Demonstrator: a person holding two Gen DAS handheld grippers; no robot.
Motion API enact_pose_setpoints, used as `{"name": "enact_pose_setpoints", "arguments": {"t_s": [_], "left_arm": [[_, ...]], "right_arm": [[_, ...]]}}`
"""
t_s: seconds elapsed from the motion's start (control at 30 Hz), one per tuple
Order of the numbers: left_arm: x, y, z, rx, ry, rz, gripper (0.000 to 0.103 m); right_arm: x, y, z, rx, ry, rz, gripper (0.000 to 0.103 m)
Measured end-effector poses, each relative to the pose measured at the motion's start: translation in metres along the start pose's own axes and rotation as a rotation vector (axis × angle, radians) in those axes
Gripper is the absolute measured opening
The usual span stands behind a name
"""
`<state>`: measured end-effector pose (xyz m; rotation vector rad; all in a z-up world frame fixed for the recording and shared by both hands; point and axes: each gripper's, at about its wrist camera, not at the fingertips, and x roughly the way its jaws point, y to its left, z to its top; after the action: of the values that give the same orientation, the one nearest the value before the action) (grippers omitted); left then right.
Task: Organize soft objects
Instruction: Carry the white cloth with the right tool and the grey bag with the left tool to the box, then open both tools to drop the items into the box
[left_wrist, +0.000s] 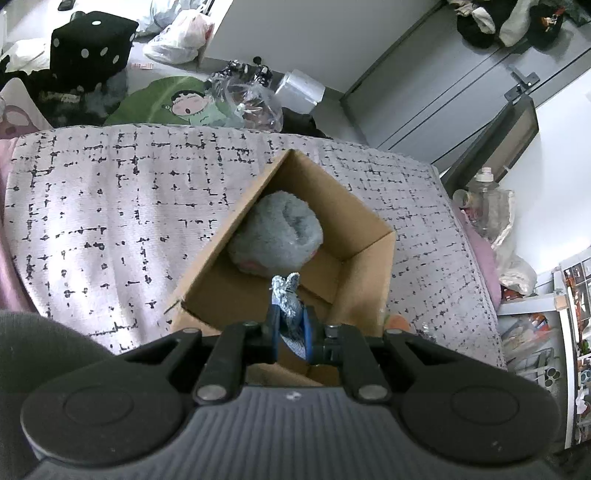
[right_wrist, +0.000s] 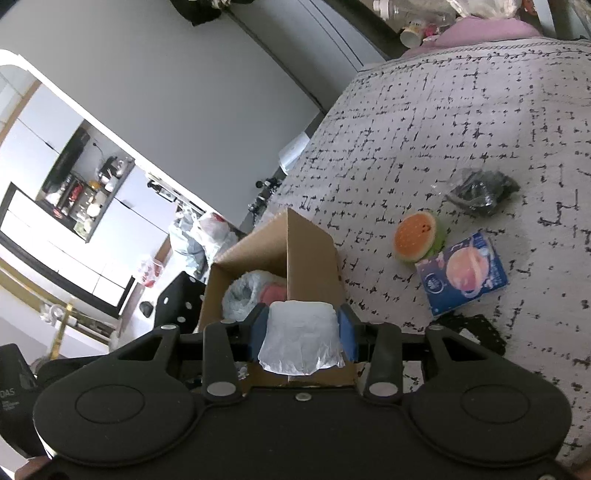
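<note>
An open cardboard box (left_wrist: 364, 260) stands on a pale patterned bedspread (left_wrist: 110, 206). Inside it lies a fluffy grey plush (left_wrist: 275, 236) with a pink patch. My left gripper (left_wrist: 290, 325) hangs over the box's near edge, shut on a small blue-grey cloth piece (left_wrist: 286, 295) that sticks up between the blue pads. In the right wrist view the same box (right_wrist: 314, 254) sits just ahead, the grey plush (right_wrist: 242, 293) showing inside. My right gripper (right_wrist: 303, 328) is shut on a white plastic-wrapped soft pack (right_wrist: 301, 338) at the box's near wall.
On the bedspread right of the box lie a watermelon-slice plush (right_wrist: 419, 236), a blue tissue pack (right_wrist: 463, 273) and a dark item in clear plastic (right_wrist: 478, 192). Beyond the bed are a black dice cushion (left_wrist: 90, 46), plastic bags (left_wrist: 181, 37) and a grey cabinet (left_wrist: 443, 81).
</note>
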<state>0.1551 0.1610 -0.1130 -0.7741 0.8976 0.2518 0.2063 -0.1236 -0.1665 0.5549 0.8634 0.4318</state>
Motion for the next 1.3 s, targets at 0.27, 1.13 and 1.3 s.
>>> {"name": "enact_pose_setpoints", "arguments": {"t_s": [0.27,1.13,1.3], "left_arm": [[0.012,0.011,0.013,0.037,0.011,0.047,0.014],[-0.03,-0.031,0.003,0.181,-0.061,0.111,0.063],[-0.041,-0.047,-0.01,0.21,-0.089,0.123,0.069]], "right_arm": [[0.018,0.018,-0.004,-0.029,-0.017,0.008,0.041],[-0.022,0.011,0.009,0.063,-0.105,0.06,0.073],[-0.037,0.006,0.013,0.035,-0.113,0.013,0.079]]}}
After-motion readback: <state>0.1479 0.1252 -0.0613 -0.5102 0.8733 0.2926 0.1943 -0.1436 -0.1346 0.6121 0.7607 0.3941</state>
